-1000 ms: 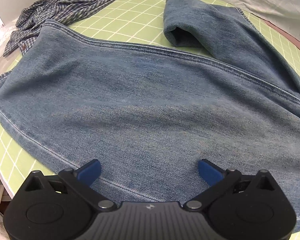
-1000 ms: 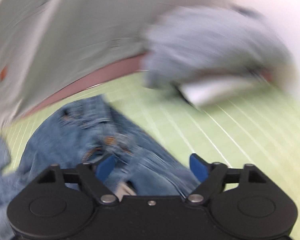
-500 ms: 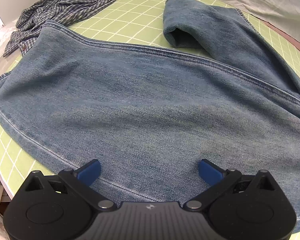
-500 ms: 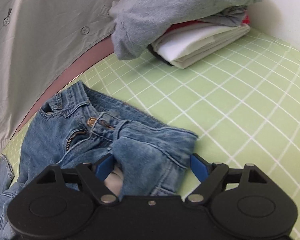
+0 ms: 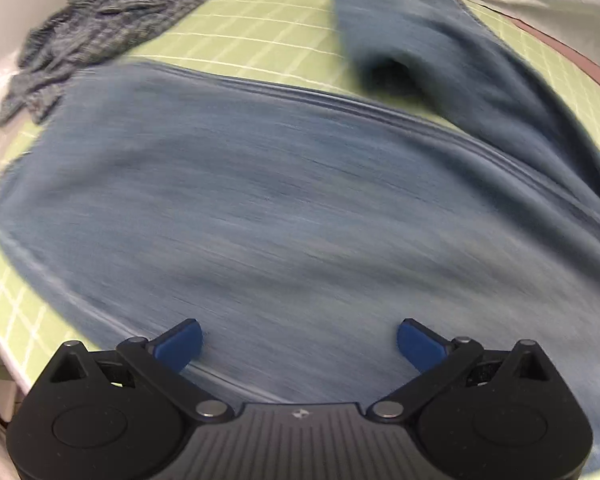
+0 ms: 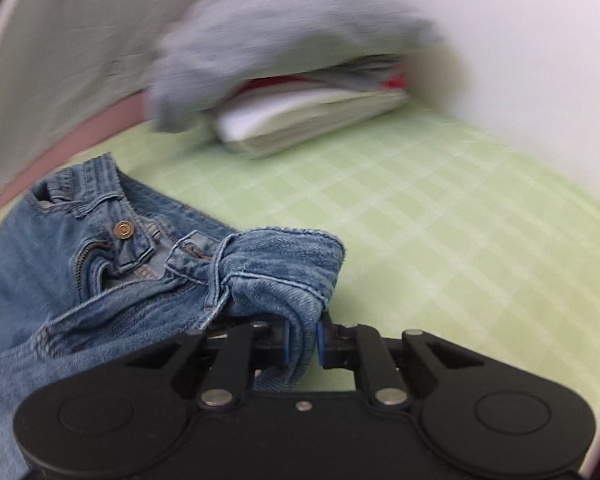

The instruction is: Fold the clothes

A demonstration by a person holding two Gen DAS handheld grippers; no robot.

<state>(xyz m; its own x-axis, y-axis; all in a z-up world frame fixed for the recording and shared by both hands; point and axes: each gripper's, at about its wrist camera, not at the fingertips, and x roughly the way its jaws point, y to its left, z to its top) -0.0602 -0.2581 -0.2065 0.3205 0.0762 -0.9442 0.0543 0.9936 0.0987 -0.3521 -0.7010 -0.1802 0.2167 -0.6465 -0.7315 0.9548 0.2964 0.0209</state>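
While the right gripper (image 6: 302, 340) is closing on a bunched corner of the jeans' (image 6: 100, 272) waistband, directly ahead of it on the green desk (image 6: 440, 220), the left gripper (image 5: 298, 340) hovers wide open and empty above 1 leg, whose long axis runs crosswise, hems toward the plaid shirt (image 5: 112, 20).

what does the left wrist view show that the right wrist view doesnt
Left wrist view only: the left tongs open above a broad spread jeans leg, the other leg folded back, and a crumpled plaid shirt at the far corner.

Right wrist view only: the right tongs, jaws closing, pinching a fold of the jeans waistband between the pads; the brass button and zipper fly; a stack of folded clothes with a grey garment on top.

Both: the same blue jeans lying on the green grid mat.
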